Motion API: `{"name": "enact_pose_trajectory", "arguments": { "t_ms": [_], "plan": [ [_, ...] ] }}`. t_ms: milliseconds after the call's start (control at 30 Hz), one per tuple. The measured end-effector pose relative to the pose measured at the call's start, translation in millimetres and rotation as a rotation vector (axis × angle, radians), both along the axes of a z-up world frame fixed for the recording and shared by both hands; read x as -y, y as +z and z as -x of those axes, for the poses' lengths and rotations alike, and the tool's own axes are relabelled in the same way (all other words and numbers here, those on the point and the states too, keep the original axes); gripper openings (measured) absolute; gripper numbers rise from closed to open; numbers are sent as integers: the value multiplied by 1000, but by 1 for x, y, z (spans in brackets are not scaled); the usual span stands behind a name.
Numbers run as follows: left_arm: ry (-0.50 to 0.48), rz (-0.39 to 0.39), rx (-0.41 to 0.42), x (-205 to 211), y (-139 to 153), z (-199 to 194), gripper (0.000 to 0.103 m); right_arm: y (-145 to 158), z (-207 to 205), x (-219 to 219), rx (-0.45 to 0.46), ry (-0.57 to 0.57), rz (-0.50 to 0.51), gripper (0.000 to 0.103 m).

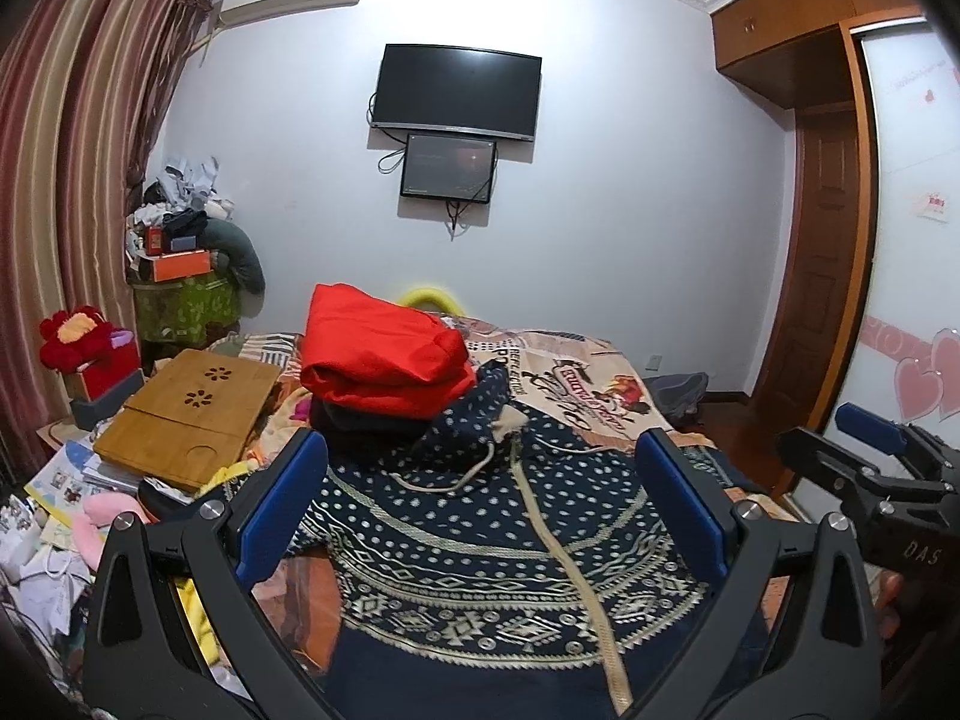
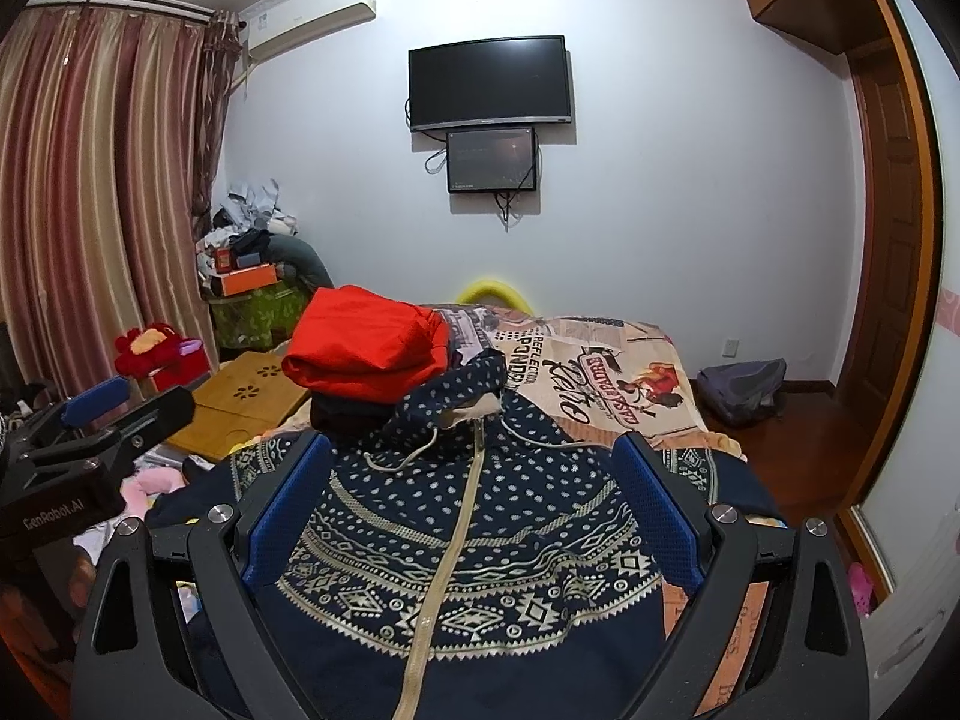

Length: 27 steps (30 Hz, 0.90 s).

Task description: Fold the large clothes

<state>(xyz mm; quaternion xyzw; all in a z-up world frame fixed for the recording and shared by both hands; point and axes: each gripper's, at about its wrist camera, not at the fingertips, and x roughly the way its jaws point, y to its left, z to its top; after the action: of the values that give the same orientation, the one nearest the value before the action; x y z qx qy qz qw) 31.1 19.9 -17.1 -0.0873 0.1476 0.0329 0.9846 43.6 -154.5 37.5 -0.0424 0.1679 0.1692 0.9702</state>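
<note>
A navy hooded jacket (image 1: pixel 480 546) (image 2: pixel 480 540) with a cream pattern and a cream zip lies spread on the bed, hood toward the far wall. My left gripper (image 1: pixel 480 492) hovers open above its chest, nothing between the blue pads (image 1: pixel 282 510). My right gripper (image 2: pixel 474 492) is also open over the same jacket, its blue pads (image 2: pixel 654 510) wide apart. Each gripper shows at the edge of the other's view: the right one (image 1: pixel 870 456) and the left one (image 2: pixel 90 414). Behind the hood sits a stack of folded clothes, red on top (image 1: pixel 384 354) (image 2: pixel 366 348).
The bed sheet (image 1: pixel 588 384) (image 2: pixel 600 372) carries a printed design. A bamboo lap tray (image 1: pixel 192 414) and papers clutter the bed's left side. Curtains (image 2: pixel 90 180), a heaped stand and red plush toy stand left. A TV (image 1: pixel 456 90) hangs ahead; wardrobe, door and bag are right.
</note>
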Motion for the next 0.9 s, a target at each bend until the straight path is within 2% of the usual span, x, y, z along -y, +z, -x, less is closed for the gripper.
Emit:
{"name": "enact_pose_trajectory", "arguments": {
  "t_ms": [233, 300, 367, 433, 500, 567, 733, 900],
  "plan": [
    [78, 15, -25, -47, -7, -29, 103, -3, -34, -4, -18, -12, 21, 93],
    [137, 30, -19, -68, -13, -35, 103, -5, -45, -6, -24, -18, 33, 93],
    [182, 6, -40, -85, -19, -39, 103, -7, -60, -8, -32, -28, 49, 93],
    [239, 11, -100, -108, -31, -51, 103, -9, -73, -9, -45, -34, 62, 93],
    [288, 46, -161, -130, -48, -64, 103, -13, -89, -11, -64, -40, 75, 93],
    [323, 73, -178, -156, -59, -68, 103, -18, -106, -15, -85, -45, 95, 93],
    [405, 207, -266, -231, -94, -65, 103, -32, -143, -25, -156, -38, 136, 93],
    [610, 292, -399, -293, -150, -61, 103, -52, -173, -35, -242, -21, 171, 93]
  ]
}}
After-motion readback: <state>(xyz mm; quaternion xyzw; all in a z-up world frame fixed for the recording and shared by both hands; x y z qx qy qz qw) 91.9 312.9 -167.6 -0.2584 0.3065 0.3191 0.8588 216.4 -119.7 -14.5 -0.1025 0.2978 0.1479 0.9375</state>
